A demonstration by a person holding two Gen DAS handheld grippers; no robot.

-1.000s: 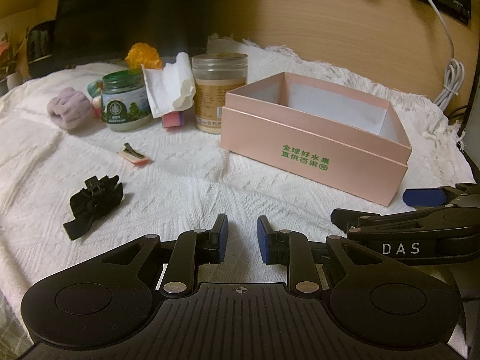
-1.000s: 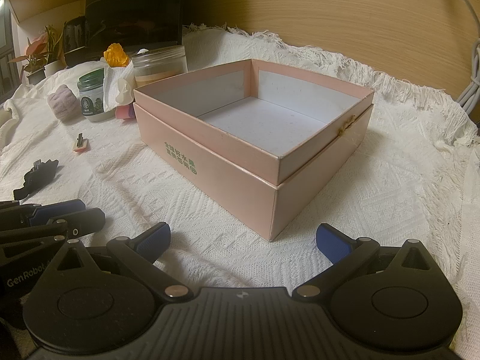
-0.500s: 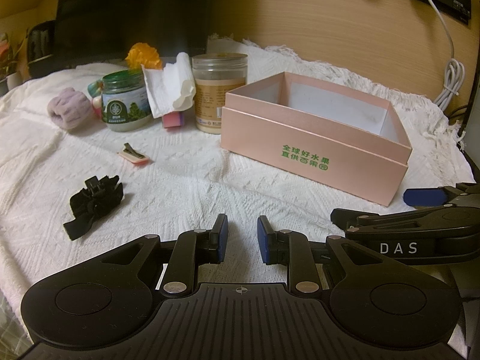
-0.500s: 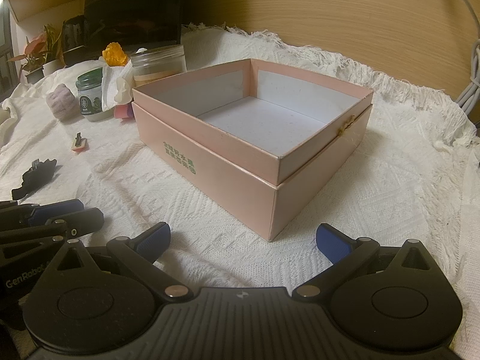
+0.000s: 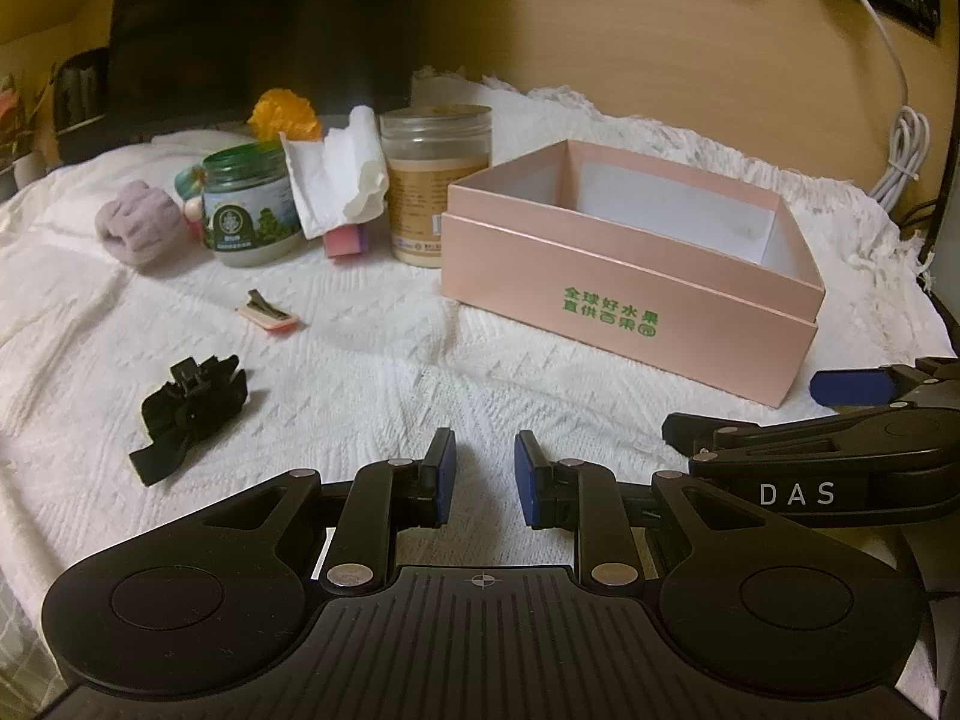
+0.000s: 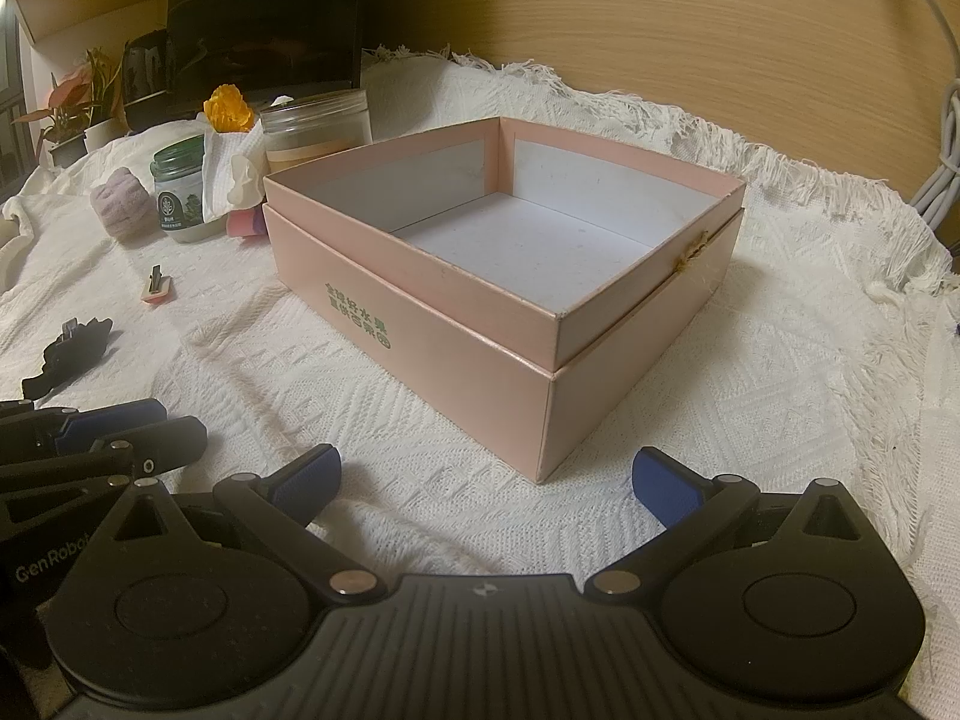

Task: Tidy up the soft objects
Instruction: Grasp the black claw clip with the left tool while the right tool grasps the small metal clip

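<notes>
An empty pink box with green lettering stands open on the white cloth; the right wrist view looks straight into the box. A black fabric hair bow lies left of my left gripper, which is open with a narrow gap and nothing between its pads. A lilac fluffy scrunchie and an orange soft item sit at the back left. My right gripper is wide open and empty, just in front of the box's near corner.
A green-lidded jar, a beige jar, crumpled white tissue and a pink block crowd the back. A small pink hair clip lies on the cloth. A white cable hangs at the right.
</notes>
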